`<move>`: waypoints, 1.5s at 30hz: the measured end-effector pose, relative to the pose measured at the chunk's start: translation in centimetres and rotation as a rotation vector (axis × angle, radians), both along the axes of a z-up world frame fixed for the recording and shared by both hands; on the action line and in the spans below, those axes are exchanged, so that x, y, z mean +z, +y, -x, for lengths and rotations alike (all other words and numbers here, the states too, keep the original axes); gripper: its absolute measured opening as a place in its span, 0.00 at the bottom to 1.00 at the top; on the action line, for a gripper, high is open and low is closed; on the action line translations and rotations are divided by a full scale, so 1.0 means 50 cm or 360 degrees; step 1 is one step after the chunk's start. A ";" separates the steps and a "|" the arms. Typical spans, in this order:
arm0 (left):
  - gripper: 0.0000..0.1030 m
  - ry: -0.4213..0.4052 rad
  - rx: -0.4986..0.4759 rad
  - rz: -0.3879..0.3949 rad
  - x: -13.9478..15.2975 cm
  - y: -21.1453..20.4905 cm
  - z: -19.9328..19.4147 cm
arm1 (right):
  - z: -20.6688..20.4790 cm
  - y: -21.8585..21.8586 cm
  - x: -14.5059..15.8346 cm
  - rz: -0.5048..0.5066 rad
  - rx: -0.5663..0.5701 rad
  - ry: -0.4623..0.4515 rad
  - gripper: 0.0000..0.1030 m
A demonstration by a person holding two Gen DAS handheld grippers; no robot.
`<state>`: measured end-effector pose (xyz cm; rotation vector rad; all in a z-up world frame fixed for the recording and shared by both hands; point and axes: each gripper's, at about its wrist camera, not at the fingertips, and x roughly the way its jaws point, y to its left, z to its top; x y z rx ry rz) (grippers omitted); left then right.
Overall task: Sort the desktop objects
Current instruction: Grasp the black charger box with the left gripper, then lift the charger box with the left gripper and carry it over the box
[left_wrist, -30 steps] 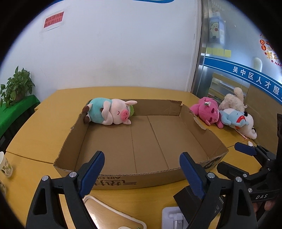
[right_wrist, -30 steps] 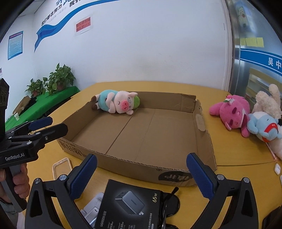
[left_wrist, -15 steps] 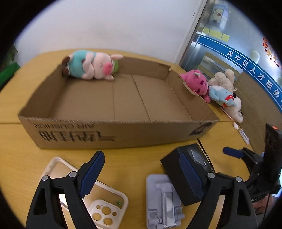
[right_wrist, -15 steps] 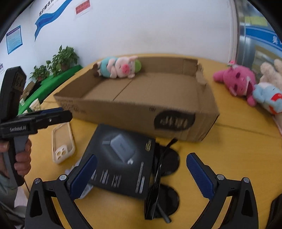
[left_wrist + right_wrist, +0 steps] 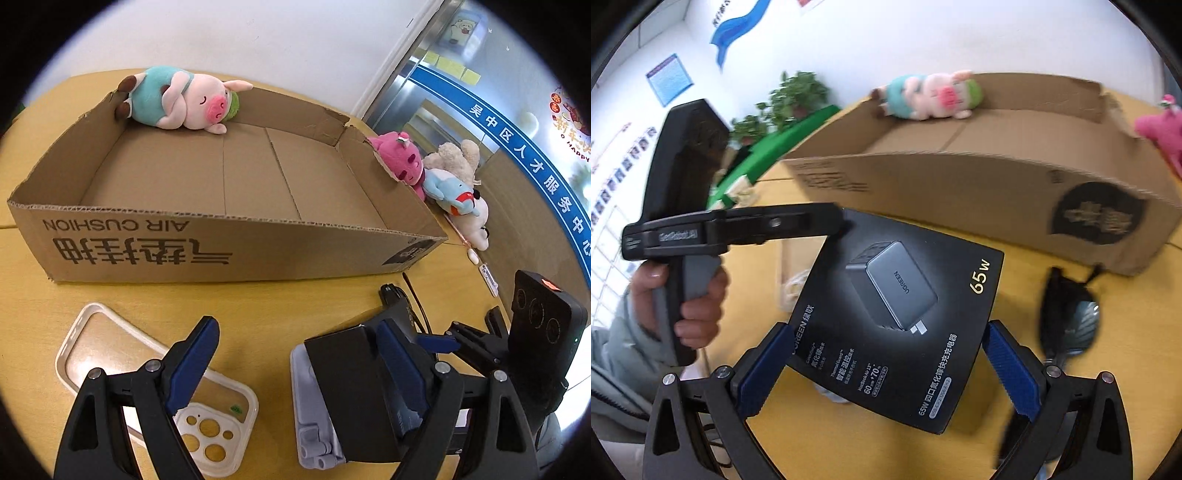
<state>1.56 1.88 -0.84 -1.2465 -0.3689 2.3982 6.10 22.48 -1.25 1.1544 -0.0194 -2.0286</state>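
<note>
You have barely started: only the plush pink pig (image 5: 177, 99) lies in the shallow brown cardboard box (image 5: 229, 240). The black charger carton (image 5: 897, 314) sits between your right gripper's (image 5: 886, 369) wide, empty fingers; your left gripper (image 5: 295, 365) gapes wide above the clear phone case (image 5: 122, 369).

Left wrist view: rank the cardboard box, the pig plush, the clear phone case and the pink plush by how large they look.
1. cardboard box, by far the largest.
2. clear phone case, though nearness to the camera inflates it.
3. pig plush.
4. pink plush, partly hidden behind the box wall, so unsure against the pig.
</note>
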 end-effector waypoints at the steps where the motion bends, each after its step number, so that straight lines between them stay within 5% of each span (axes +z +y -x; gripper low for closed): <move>1: 0.85 -0.0005 -0.0012 0.0001 -0.001 -0.002 -0.002 | -0.006 -0.004 0.001 0.0007 0.0012 0.0009 1.00; 12: 0.78 -0.0055 -0.0224 -0.0089 -0.022 0.031 -0.021 | -0.039 -0.017 -0.002 0.0061 0.0113 -0.0013 1.00; 14: 0.78 -0.0047 -0.0189 0.0003 -0.025 0.031 -0.018 | -0.042 -0.036 0.004 0.0083 0.0137 0.0006 1.00; 19: 0.58 -0.0105 -0.0088 -0.0139 -0.031 -0.022 -0.007 | -0.054 -0.061 0.018 0.0091 0.0189 0.0093 1.00; 21: 0.58 -0.0106 -0.0063 -0.0141 -0.032 -0.033 -0.009 | -0.055 -0.060 0.015 0.0095 0.0206 0.0088 1.00; 30: 0.58 -0.0111 -0.0077 -0.0170 -0.034 -0.023 -0.013 | -0.069 -0.106 0.001 -0.0173 0.0189 0.0292 0.99; 45: 0.58 0.0142 0.0086 0.0045 0.044 -0.006 -0.034 | -0.063 -0.129 0.044 -0.0150 0.0110 0.0452 0.94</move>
